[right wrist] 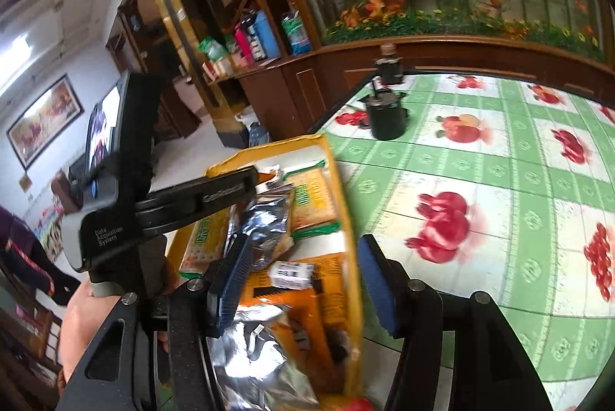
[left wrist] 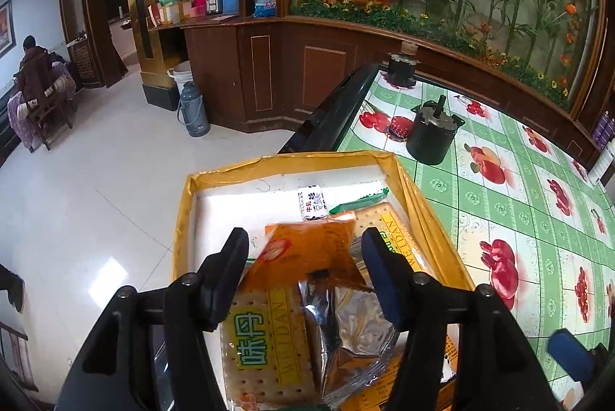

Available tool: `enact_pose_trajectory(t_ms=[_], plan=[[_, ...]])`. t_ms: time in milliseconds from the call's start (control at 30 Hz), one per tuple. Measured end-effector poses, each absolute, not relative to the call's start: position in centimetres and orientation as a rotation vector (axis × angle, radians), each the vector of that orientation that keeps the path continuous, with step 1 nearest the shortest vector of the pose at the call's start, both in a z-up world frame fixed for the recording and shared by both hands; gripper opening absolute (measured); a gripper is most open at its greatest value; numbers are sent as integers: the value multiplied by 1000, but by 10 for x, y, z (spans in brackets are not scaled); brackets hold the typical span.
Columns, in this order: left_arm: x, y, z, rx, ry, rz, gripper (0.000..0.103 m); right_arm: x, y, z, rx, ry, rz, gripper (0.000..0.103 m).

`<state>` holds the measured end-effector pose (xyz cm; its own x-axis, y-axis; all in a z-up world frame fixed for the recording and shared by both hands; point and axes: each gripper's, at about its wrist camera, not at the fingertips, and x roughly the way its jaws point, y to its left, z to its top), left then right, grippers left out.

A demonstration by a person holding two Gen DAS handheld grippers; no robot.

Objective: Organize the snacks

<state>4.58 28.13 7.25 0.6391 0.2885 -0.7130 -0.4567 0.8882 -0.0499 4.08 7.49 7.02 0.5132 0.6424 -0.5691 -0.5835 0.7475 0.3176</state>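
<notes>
A fruit-print tablecloth (left wrist: 519, 219) carries a yellow box (left wrist: 419, 203) at its left edge, holding cracker packs (left wrist: 265, 342) and an orange packet (left wrist: 307, 249). Left gripper (left wrist: 303, 246) and right gripper (right wrist: 303, 265) hover above, fingers apart, gripping nothing.

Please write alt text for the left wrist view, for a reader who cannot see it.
The open left gripper hangs over a yellow box of snack packets, an orange packet between its fingers. The box sits on a table with a green fruit-print cloth.
</notes>
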Motion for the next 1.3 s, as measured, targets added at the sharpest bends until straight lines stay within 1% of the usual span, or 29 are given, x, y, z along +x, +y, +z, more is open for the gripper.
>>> enact_pose_trajectory(t_ms=[133, 267, 333, 400, 433, 500, 567, 667, 767, 833, 867, 900, 1033, 1067, 1100, 1167, 1300], plan=[[46, 284, 72, -249, 767, 431, 65, 39, 51, 66, 149, 740, 736, 66], [42, 285, 76, -266, 731, 431, 74, 37, 31, 62, 204, 770, 740, 66], [41, 285, 78, -271, 717, 430, 75, 33, 23, 61, 222, 773, 731, 68], [41, 286, 78, -276, 710, 435, 77, 30, 17, 58, 240, 776, 723, 77], [41, 286, 78, -278, 710, 437, 78, 29, 15, 57, 244, 780, 721, 79], [41, 287, 78, -285, 700, 437, 78, 28, 15, 55, 240, 787, 712, 80], [40, 287, 79, -289, 687, 440, 82, 26, 18, 55, 229, 790, 714, 80], [40, 289, 80, -296, 659, 456, 83, 22, 19, 59, 230, 805, 762, 80], [35, 293, 83, -327, 618, 461, 83, 12, 26, 60, 213, 858, 936, 80], [30, 296, 88, -353, 581, 457, 83, 3, 37, 55, 188, 920, 1063, 76], [26, 297, 91, -362, 557, 455, 83, 1, 39, 52, 190, 939, 1089, 71], [24, 297, 94, -364, 542, 458, 83, -2, 44, 50, 184, 965, 1128, 69], [10, 294, 105, -356, 495, 474, 83, -1, 55, 42, 170, 1007, 1164, 69], [7, 293, 108, -359, 487, 472, 83, 3, 58, 36, 165, 1008, 1126, 69], [2, 292, 111, -365, 476, 466, 83, 5, 61, 33, 162, 1003, 1113, 65], [-11, 289, 117, -377, 457, 447, 84, 9, 72, 29, 132, 977, 1087, 64], [-34, 277, 122, -327, 440, 445, 86, -6, 81, 34, -7, 866, 1022, 64]])
